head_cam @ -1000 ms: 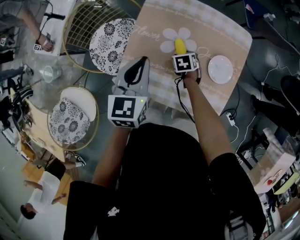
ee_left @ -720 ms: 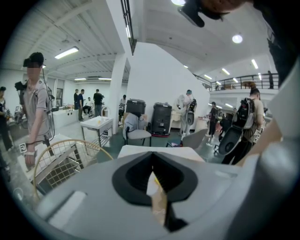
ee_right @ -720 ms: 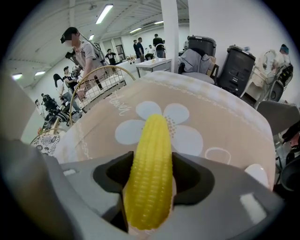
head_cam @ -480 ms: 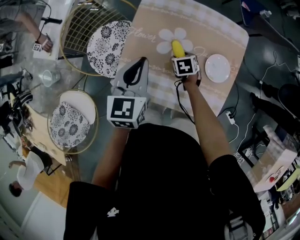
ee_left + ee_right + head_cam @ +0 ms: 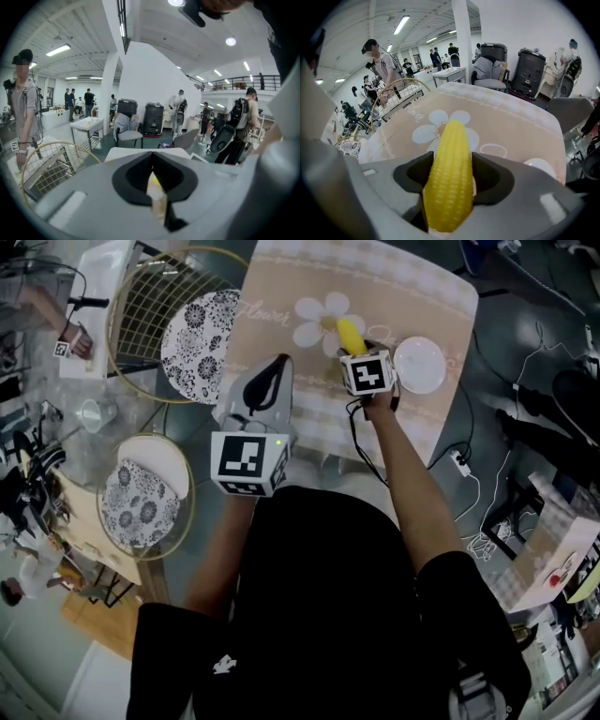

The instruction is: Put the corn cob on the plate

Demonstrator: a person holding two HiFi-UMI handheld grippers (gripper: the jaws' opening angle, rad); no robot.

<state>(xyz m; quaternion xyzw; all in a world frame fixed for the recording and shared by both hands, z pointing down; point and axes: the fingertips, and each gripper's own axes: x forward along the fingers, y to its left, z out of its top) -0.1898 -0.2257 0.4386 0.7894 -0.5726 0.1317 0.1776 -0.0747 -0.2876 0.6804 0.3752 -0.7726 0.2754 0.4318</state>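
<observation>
My right gripper (image 5: 354, 345) is shut on the yellow corn cob (image 5: 350, 334), which sticks out past its jaws over the daisy print on the tan placemat (image 5: 403, 287). In the right gripper view the corn cob (image 5: 449, 173) fills the gap of the right gripper (image 5: 450, 183). Just right of the cob sits a small white plate (image 5: 419, 365), bare, and that plate (image 5: 540, 167) shows low at the right. My left gripper (image 5: 278, 364) hovers at the mat's near left edge, jaws together and holding nothing. The left gripper (image 5: 153, 173) points nearly level into the room.
Two round wire baskets hold black-and-white patterned plates (image 5: 197, 334) (image 5: 141, 493) left of the mat. A glass cup (image 5: 94, 413) stands between them. Cables and a power strip (image 5: 459, 465) lie on the floor at the right. People stand around the hall.
My right gripper has carried the corn cob off the daisy's middle, a little toward the white plate. The left gripper has drifted slightly sideways, still shut.
</observation>
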